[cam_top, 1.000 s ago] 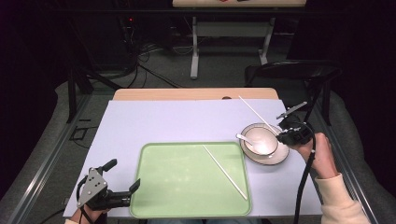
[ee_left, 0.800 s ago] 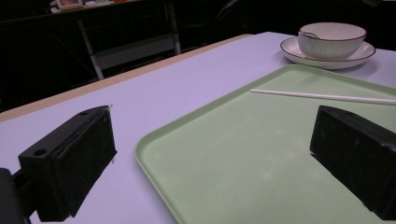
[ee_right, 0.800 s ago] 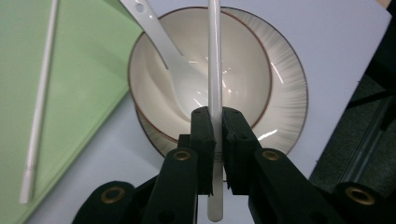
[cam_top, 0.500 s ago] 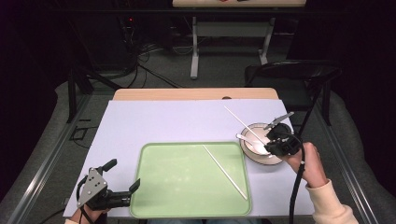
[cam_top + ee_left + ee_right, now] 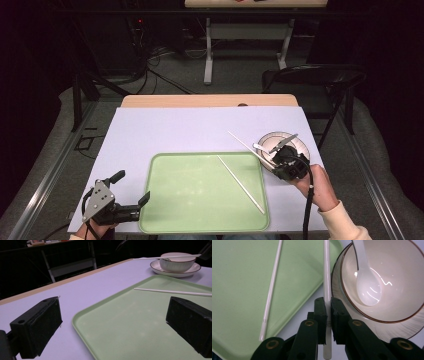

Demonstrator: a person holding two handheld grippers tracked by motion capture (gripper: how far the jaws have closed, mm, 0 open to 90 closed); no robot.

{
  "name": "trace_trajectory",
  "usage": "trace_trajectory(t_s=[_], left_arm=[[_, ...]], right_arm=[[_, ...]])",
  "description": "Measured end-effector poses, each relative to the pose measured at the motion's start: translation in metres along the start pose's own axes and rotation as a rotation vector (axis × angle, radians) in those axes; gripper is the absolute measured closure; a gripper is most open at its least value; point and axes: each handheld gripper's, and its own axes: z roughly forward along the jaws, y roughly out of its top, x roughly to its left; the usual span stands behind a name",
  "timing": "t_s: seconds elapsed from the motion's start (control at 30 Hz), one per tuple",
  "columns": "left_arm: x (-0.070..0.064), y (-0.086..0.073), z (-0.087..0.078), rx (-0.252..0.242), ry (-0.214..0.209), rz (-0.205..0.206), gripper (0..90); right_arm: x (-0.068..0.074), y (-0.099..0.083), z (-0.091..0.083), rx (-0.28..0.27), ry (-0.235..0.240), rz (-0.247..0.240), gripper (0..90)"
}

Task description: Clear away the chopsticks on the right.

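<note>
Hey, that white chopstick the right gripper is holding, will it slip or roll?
The chopstick looks glossy and thin, so it may slide in the right gripper. It appears round, likely to roll on the green tray. It stays straight: probably stiff.

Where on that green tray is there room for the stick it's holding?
The tray's left half, beside the lying chopstick, is bare. It is crowded by the bowl, where the right gripper holds the other chopstick.

Your left gripper (image 5: 131,198) sits at the desk's (image 5: 165,130) near-left corner with open desk beyond; across the tray (image 5: 200,200), one chopstick (image 5: 241,184) bars the right half, and the bowl (image 5: 292,142) crowds the right edge.
</note>
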Motion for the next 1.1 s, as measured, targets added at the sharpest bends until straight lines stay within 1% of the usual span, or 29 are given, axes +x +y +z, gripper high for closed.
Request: trace_trajectory(t_s=[0.03, 0.1, 0.17, 0.23, 0.4, 0.57, 0.67, 0.8, 0.93, 1.1], left_arm=[[0.0, 0.0, 0.0, -0.002, 0.001, 0.0, 0.0], [0.0, 0.0, 0.0, 0.001, 0.0, 0.001, 0.0], [0.0, 0.0, 0.0, 0.001, 0.001, 0.003, 0.0], [0.0, 0.0, -0.001, -0.001, 0.002, -0.003, 0.0], [0.0, 0.0, -0.001, 0.002, 0.002, 0.004, 0.0], [-0.001, 0.0, -0.001, -0.001, 0.004, -0.003, 0.0], [-0.001, 0.0, -0.002, 0.0, 0.005, 0.002, 0.0], [-0.001, 0.0, -0.002, -0.001, 0.006, 0.001, 0.0], [-0.001, -0.001, -0.003, -0.004, 0.008, -0.002, 0.0], [-0.001, -0.001, -0.003, -0.004, 0.007, -0.003, 0.0]], right_arm=[[0.002, 0.0, 0.002, 0.003, 0.002, 0.003, 83.6], [0.005, -0.001, 0.005, 0.01, 0.001, -0.005, 83.7], [0.007, -0.002, 0.008, 0.015, 0.006, -0.001, 83.7], [0.009, -0.003, 0.011, 0.02, 0.012, 0.001, 83.7], [0.011, -0.006, 0.015, 0.031, 0.015, 0.0, 83.7], [0.013, -0.008, 0.017, 0.039, 0.015, -0.001, 83.6], [0.016, -0.009, 0.021, 0.047, 0.028, -0.009, 83.7], [0.023, -0.009, 0.029, 0.074, 0.048, -0.019, 83.6], [0.028, -0.009, 0.035, 0.096, 0.052, -0.019, 83.6], [0.033, -0.008, 0.042, 0.109, 0.06, -0.015, 83.5]])
